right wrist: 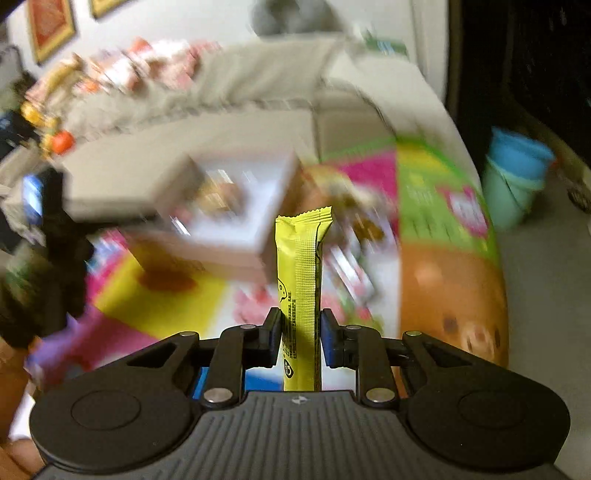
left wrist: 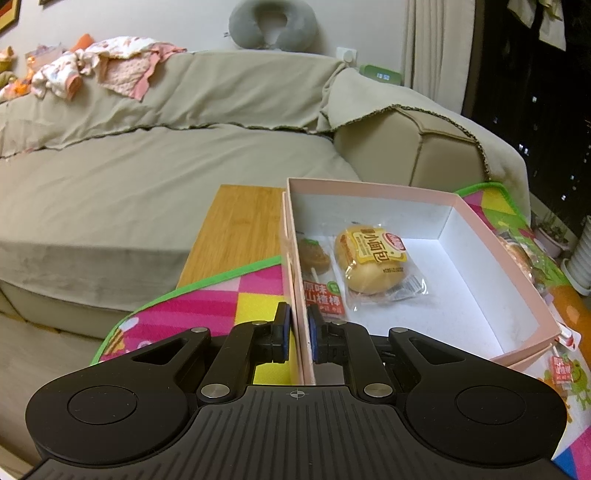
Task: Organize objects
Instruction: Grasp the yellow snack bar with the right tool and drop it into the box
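On the colourful mat: a pink box (left wrist: 373,192) is sitting open-topped, white inside, beside a bare strip of wooden table (left wrist: 236,229).
Left gripper (left wrist: 299,332): its blue pads are pinching the near wall of the pink box, one pad outside, one inside; jaws are closing tight on the thin card.
Box contents: a wrapped small bun (left wrist: 369,258) is lying near the left wall; a lollipop-type snack in a red-and-white wrapper (left wrist: 321,280) is lying just beside it, against the left wall.
Outside the box: more wrapped snacks (left wrist: 517,254) are lying on the mat (left wrist: 221,306) along the box's right side.
Right gripper (right wrist: 300,332): it is clamping a long yellow snack stick pack (right wrist: 301,280), which is standing upright between the pads, crimped end pointing away from the camera.
Right view: everything behind the yellow pack is smearing with blur; the pink box shows ahead and to the left, well apart from the pack.
Background: a grey-beige sofa (left wrist: 155,177) is carrying heaped baby clothes (left wrist: 103,62); a grey neck pillow (left wrist: 271,22) is resting against the wall.
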Demonstrator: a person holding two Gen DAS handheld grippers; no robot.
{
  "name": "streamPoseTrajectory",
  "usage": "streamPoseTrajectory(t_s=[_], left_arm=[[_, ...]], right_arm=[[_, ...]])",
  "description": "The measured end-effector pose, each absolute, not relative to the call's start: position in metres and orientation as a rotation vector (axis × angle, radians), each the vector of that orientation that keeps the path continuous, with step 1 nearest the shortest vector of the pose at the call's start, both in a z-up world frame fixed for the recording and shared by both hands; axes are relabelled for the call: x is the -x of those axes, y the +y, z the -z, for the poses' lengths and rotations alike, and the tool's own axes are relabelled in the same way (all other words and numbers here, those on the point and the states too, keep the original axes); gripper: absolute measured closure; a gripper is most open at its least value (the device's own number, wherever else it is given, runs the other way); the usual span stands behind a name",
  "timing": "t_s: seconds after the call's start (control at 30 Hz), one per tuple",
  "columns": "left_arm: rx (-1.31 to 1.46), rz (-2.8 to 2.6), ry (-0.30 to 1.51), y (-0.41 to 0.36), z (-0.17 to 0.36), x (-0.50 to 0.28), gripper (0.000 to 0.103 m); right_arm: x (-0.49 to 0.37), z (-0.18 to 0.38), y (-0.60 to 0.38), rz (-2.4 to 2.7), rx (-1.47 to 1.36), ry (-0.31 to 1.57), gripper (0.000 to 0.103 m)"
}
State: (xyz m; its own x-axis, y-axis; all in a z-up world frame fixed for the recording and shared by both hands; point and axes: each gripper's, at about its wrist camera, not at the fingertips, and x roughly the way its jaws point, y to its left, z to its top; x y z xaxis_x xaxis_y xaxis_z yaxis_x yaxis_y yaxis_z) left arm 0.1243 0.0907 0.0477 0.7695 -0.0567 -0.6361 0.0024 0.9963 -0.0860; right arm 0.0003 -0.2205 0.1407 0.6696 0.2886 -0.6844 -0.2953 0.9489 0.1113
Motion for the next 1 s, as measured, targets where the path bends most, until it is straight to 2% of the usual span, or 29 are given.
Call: streamPoseTrajectory(t_s=[0.17,0.27,0.7,1.0], left_arm=[[0.074,0.033,0.692,0.090,-0.048,-0.124,0.091],[0.071,0.033,0.688,0.089,-0.047,-0.124,0.091],[0.077,0.042,0.683,0.091,-0.047,-0.122,0.090],[0.069,0.043,0.683,0.090,-0.046,-0.123,0.090]], right_arm=[[-0.032,-0.176,-0.182,-0.443,0.020,0.648,0.082],[-0.063,-0.178,-0.158,-0.487,0.027,0.639,0.082],[-0.188,-0.112,-0.055,-0.564,0.019,0.820,0.081],[-0.194,-0.095,-0.067,-0.493,-0.021,0.834,0.079]])
